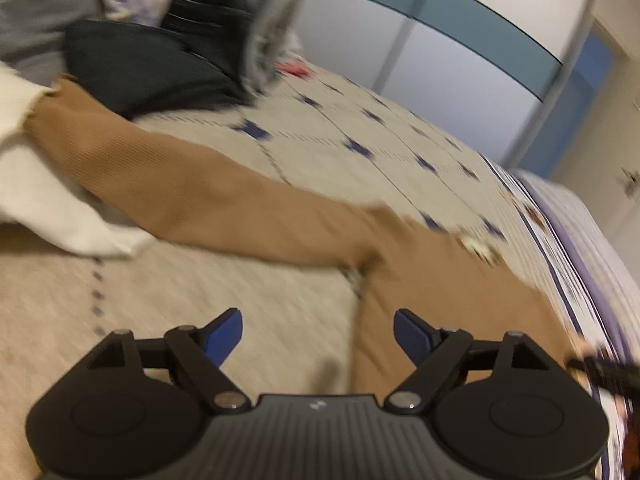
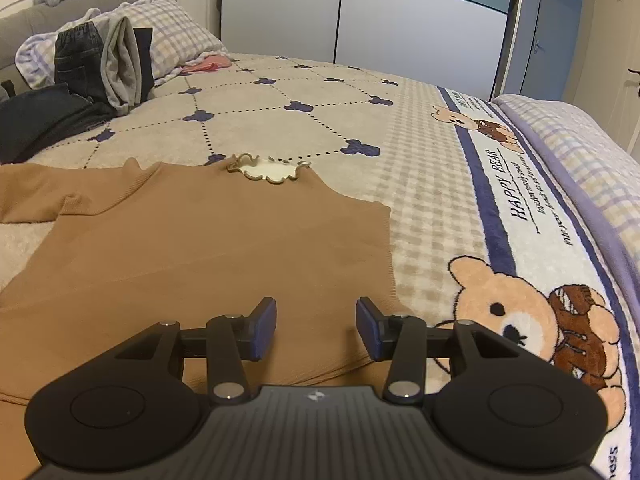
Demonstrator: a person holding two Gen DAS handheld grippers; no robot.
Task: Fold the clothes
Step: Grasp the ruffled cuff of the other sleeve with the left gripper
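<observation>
The brown sweater (image 2: pixel 208 248) lies spread flat on the bed (image 2: pixel 420 200), collar toward the far side, its left sleeve (image 1: pixel 192 184) stretched straight out and the right side already showing a straight edge (whether that sleeve is tucked under, I cannot tell). It looks like a thin ribbed knit, light, limp and a little stretchy, so I judge it best pinched at an edge such as the cuff, shoulder seam or hem, with only one layer taken. Both the left gripper (image 1: pixel 318 334) and the right gripper (image 2: pixel 316 328) hang above it with tongs apart, holding nothing.
</observation>
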